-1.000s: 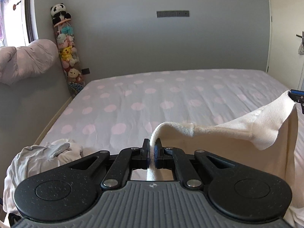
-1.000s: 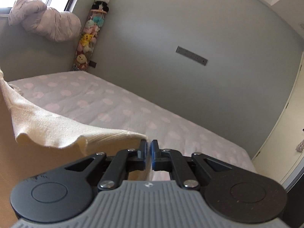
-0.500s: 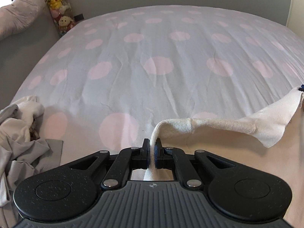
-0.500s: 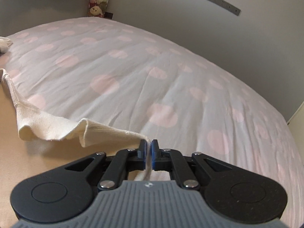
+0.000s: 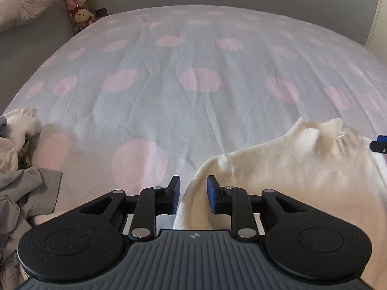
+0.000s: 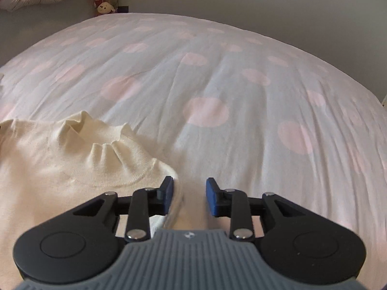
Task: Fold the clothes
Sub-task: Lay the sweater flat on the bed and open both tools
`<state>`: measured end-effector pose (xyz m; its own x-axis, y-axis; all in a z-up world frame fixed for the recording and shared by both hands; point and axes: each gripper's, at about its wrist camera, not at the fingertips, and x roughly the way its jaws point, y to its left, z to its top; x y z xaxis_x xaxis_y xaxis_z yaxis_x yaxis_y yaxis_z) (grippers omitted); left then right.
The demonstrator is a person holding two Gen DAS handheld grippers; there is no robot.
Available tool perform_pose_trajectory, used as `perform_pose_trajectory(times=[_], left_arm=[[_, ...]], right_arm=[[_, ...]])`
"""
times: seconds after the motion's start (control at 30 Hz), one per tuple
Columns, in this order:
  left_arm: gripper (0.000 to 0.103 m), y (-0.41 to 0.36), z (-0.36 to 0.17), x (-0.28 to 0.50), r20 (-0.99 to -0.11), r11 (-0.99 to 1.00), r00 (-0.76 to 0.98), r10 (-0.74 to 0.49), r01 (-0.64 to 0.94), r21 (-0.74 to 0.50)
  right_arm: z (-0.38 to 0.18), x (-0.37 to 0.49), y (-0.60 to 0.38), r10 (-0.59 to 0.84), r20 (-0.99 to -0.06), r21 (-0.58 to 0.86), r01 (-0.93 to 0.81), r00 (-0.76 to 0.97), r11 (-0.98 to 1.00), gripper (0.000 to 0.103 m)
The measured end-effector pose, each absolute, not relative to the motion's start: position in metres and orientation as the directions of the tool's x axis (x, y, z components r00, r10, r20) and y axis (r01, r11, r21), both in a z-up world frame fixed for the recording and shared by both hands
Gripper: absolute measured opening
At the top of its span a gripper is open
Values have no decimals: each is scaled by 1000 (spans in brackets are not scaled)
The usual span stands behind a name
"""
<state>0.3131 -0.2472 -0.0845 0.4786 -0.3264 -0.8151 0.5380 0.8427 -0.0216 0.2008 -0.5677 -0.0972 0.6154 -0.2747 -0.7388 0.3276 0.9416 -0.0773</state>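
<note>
Claws (image 5: pixel 192 194) newly parted, sweater (image 5: pixel 290 169) released.

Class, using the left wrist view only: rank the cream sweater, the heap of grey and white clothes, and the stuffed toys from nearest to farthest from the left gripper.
1. cream sweater: lies between the open fingers of the left gripper.
2. heap of grey and white clothes: left edge, on the bed.
3. stuffed toys: far left corner, by the wall.

cream knit top (image 5: pixel 290 169) | lying flat on polka-dot bed sheet (image 5: pixel 183 101) | neckline bunched, wrinkled
</note>
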Motion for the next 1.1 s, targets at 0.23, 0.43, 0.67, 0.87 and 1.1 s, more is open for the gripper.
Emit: perform_pose_trajectory(times=[0.23, 0.43, 0.67, 0.87, 1.1], left_arm=[[39, -198, -36, 235, -791, 805, 476, -384, 592, -35], [40, -146, -32, 162, -827, 819, 446, -340, 573, -28], [41, -93, -49, 91, -848, 853, 415, -330, 516, -80], [42, -70, -56, 51, -834, 873, 440, -332, 479, -94], [42, -41, -52, 16, -795, 895, 462, -392, 391, -214]], right_arm=[[-57, 112, -562, -225, -748, -1, 338, 624, 941, 34], [-44, 5, -543, -214, -779, 39, 386, 589, 922, 36], [-42, -97, -510, -177, -819, 58, 385, 546, 921, 42], [-63, -125, -513, -161, -874, 16, 359, 458, 933, 49], [-87, -158, -516, -147, -927, -29, 323, 346, 946, 51]])
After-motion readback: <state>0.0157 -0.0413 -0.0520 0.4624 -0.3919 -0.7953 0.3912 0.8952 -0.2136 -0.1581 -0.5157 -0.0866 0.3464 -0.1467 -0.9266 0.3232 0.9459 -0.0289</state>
